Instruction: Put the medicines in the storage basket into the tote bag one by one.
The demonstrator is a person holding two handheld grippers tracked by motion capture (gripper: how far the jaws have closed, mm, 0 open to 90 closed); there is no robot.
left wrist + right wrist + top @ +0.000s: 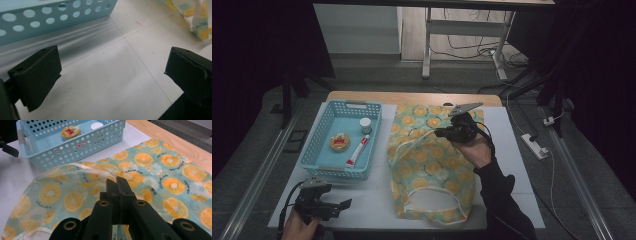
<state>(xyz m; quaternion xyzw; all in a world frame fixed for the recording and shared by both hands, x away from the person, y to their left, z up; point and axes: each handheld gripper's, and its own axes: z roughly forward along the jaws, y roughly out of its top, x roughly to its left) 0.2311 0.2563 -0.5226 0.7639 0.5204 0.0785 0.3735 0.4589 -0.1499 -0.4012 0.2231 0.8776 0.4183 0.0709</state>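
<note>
Pinching the orange-print cloth bag (429, 160) at its handle, the right gripper (443, 132) is closed mid-table; left gripper (346, 204) gapes empty over bare white mat (372, 197) near the blue basket (314, 145)

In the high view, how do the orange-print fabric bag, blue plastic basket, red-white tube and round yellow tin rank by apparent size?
Largest to smallest:
1. orange-print fabric bag
2. blue plastic basket
3. red-white tube
4. round yellow tin, close to the tube, so unsure.

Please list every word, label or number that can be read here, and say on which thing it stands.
No text reads clearly.
Cloth bag: curved lettering around the fruit slices, too small to read.
Round tin in the basket: red label, blurred.
Tube: print too small.
</note>
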